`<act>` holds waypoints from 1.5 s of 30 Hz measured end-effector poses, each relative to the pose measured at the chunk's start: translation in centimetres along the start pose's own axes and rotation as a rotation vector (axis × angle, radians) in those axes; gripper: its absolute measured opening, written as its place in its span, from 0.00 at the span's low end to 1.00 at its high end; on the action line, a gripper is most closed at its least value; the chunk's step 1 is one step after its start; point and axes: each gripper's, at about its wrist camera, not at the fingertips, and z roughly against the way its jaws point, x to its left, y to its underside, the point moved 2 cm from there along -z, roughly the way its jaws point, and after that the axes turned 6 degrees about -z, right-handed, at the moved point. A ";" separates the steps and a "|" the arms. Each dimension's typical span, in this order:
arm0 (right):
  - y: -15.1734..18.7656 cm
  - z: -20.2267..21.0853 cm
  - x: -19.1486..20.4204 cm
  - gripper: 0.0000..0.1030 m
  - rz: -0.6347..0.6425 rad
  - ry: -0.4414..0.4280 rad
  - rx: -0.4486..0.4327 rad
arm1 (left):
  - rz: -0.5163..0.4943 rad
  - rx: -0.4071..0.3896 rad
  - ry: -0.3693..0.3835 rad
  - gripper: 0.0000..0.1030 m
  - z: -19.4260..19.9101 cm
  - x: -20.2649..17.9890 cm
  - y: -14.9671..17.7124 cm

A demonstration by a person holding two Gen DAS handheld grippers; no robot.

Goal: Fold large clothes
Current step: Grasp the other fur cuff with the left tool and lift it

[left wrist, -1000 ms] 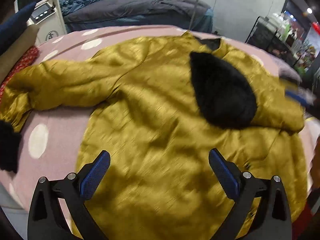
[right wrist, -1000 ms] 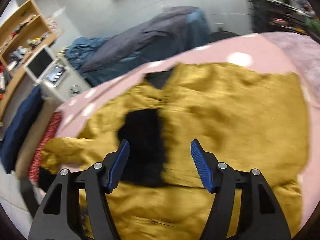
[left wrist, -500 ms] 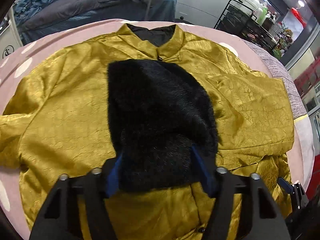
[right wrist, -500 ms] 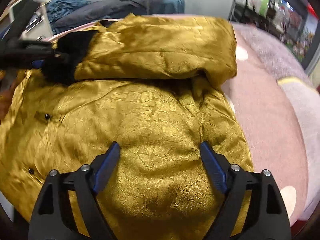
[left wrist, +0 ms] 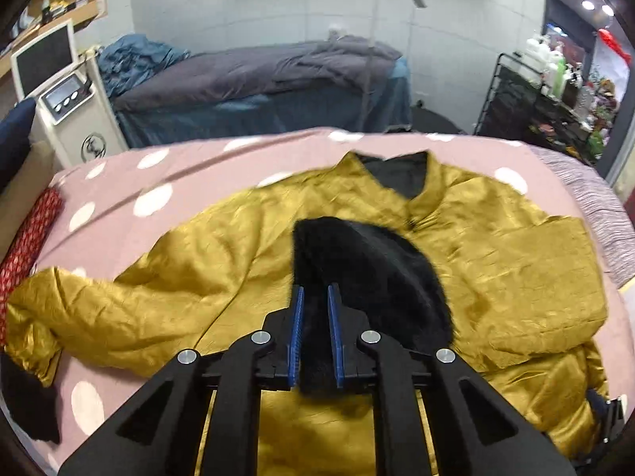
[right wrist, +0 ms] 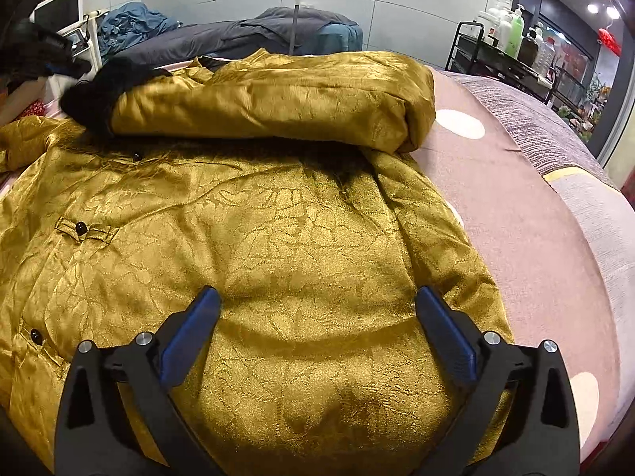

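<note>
A mustard-gold satin jacket [left wrist: 238, 246] lies front up on a pink spotted bed cover. Its right-hand sleeve [right wrist: 278, 95] is folded across the chest and ends in a black fur cuff [left wrist: 369, 269]. My left gripper [left wrist: 315, 293] is shut on the near edge of that cuff, with the fur pinched between the blue pads. In the right wrist view my right gripper [right wrist: 317, 296] hovers low over the jacket's lower body [right wrist: 278, 238]. Its jaws are opening wide, with only flat fabric under them and nothing gripped. The other sleeve [left wrist: 79, 309] stretches out to the left.
The pink bed cover [left wrist: 158, 182] reaches past the jacket on all sides. A red patterned cushion [left wrist: 27, 238] lies at the left edge. Beyond stand a white machine with a screen [left wrist: 67, 99], a grey-covered bed [left wrist: 258, 75] and a black rack of bottles [left wrist: 547, 91].
My left gripper came over the black fur cuff, closed on it and drew back. My right gripper swung down over the jacket's lower body and spread its jaws wider.
</note>
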 end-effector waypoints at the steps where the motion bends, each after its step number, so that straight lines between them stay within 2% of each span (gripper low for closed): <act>1: 0.0 -0.1 0.1 0.95 0.001 0.000 -0.001 | 0.018 0.030 0.008 0.12 -0.7 0.5 0.4; 5: 0.0 -0.1 0.1 0.95 0.004 0.003 0.002 | 0.083 0.134 -0.013 0.14 -3.0 2.0 2.4; 7: -0.1 -0.1 0.1 0.95 0.006 0.004 0.008 | 0.111 0.120 0.014 0.30 -2.5 2.0 2.6; 9: -0.3 0.0 0.3 0.95 0.016 0.012 0.024 | 0.101 0.069 -0.008 0.62 -1.1 1.7 2.3; 11: -1.0 0.3 0.6 0.95 0.035 0.043 0.052 | 0.056 0.002 -0.016 0.77 0.3 0.8 2.0; 12: -1.5 0.6 0.7 0.95 0.039 0.067 0.038 | 0.030 -0.020 -0.004 0.80 0.7 0.2 1.7; 14: -3.1 2.3 1.3 0.95 0.053 0.102 -0.065 | -0.019 -0.032 0.013 0.80 1.2 -1.0 1.4; 16: -5.1 3.9 1.9 0.95 0.060 0.066 -0.151 | -0.036 -0.037 -0.006 0.80 1.0 -1.9 0.9; 17: -6.0 4.1 2.2 0.95 0.066 0.040 -0.165 | -0.029 -0.047 -0.020 0.80 1.1 -2.0 0.8; 20: -8.9 3.3 2.8 0.95 0.077 0.014 -0.146 | 0.036 -0.092 -0.095 0.80 2.0 -1.5 0.7; 23: -11.0 1.7 2.3 0.95 0.016 -0.033 -0.109 | 0.094 -0.136 -0.149 0.81 3.4 -0.7 0.4; 26: -12.3 0.0 1.8 0.95 -0.040 -0.044 -0.098 | 0.130 -0.146 -0.114 0.89 4.3 -0.2 0.5; 28: -12.5 -1.6 1.7 0.95 -0.045 -0.040 -0.062 | 0.116 -0.115 -0.064 0.89 3.6 -0.8 0.6; 31: -12.0 -4.9 2.7 0.95 -0.024 -0.046 0.044 | 0.043 -0.063 0.039 0.89 1.9 -3.1 1.0; 33: -11.1 -7.1 3.3 0.95 0.010 -0.004 0.123 | -0.005 -0.016 0.085 0.89 0.2 -4.8 1.2; 34: -10.9 -7.4 3.6 0.95 0.029 0.008 0.122 | -0.030 0.028 0.104 0.89 -1.1 -5.9 1.4; 37: -10.8 -7.5 4.3 0.95 0.087 0.043 0.102 | -0.046 0.114 0.057 0.89 -4.2 -6.7 1.9; 39: -11.1 -7.0 3.9 0.95 0.060 0.030 0.106 | -0.052 0.179 0.035 0.90 -6.2 -6.4 2.2; 41: -11.2 -5.7 3.4 0.95 -0.003 0.015 0.086 | -0.037 0.219 0.047 0.95 -7.7 -5.7 2.3; 43: -10.7 -4.6 2.8 0.95 -0.045 0.000 0.077 | -0.009 0.257 0.078 0.95 -8.7 -5.1 2.6; 45: -10.1 -3.5 2.9 0.95 -0.060 -0.014 0.082 | -0.002 0.263 0.084 0.95 -9.0 -4.9 2.6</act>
